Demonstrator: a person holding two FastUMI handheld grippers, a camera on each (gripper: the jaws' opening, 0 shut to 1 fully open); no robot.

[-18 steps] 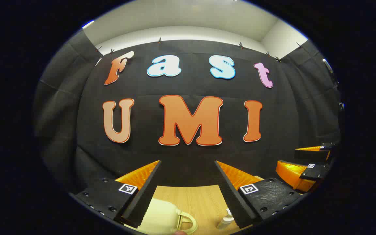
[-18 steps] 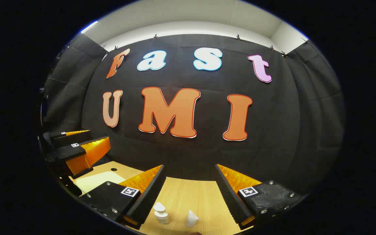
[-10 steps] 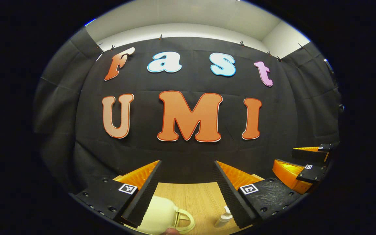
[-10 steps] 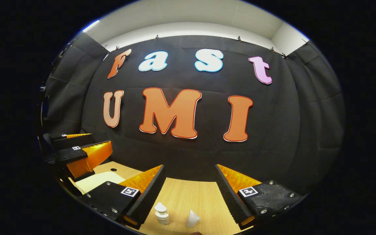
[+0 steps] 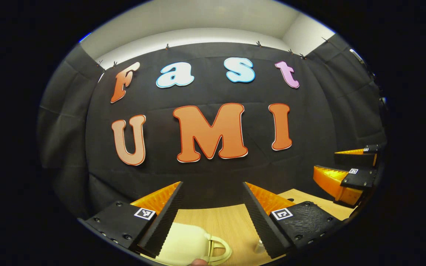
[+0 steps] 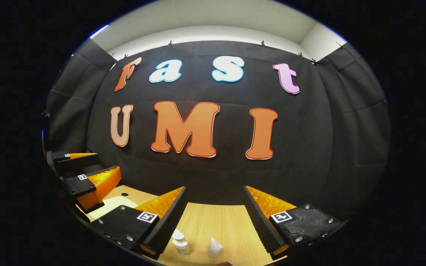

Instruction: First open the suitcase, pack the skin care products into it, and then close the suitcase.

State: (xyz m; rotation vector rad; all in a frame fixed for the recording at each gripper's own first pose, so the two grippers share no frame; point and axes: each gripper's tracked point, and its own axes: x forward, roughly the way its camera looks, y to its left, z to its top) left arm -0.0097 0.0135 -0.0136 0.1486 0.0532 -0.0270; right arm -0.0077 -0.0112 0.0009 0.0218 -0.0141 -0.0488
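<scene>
Both cameras ride low over the wooden desk [image 5: 216, 221] and face almost level toward the far black cloth wall [image 5: 205, 173], which stands well off and takes most of each picture. The left gripper view looks out along the left tool [image 5: 213, 192], with the right tool [image 5: 346, 177] at its right edge, while the right gripper view looks along its own fingers and has the left tool at its left edge, so the two cameras sit side by side. They share the wall, the pale ceiling [image 6: 213, 22] and the far strip of desk.
</scene>
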